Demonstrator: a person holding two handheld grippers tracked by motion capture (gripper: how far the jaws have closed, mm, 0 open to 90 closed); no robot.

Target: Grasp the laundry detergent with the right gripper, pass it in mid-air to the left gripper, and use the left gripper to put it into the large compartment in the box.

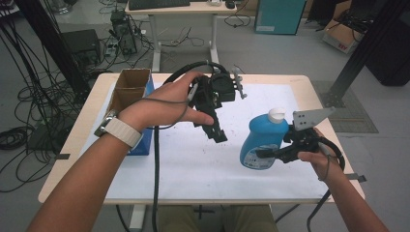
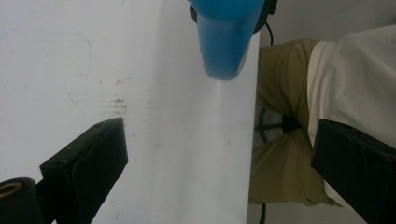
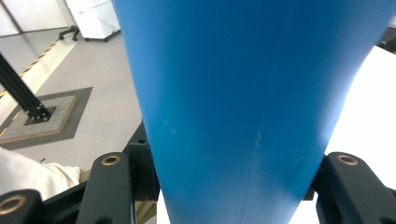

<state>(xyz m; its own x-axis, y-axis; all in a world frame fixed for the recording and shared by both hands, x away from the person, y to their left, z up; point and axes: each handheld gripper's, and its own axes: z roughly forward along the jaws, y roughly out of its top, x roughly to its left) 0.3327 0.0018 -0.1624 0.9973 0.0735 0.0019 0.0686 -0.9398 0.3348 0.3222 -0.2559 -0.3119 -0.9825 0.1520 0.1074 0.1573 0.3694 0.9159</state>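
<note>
The right gripper (image 1: 273,153) has its jaws clamped on the blue bottle (image 1: 261,141); left of the bottle, the left gripper (image 1: 216,133) hangs with jaws wide.

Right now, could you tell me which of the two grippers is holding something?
The right gripper: its jaws are shut on the blue bottle. The left gripper hangs open above the table, jaws apart and empty.

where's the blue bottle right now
In the high view the blue bottle is at the table's right, clamped in the right gripper, across from the cardboard box.
</note>
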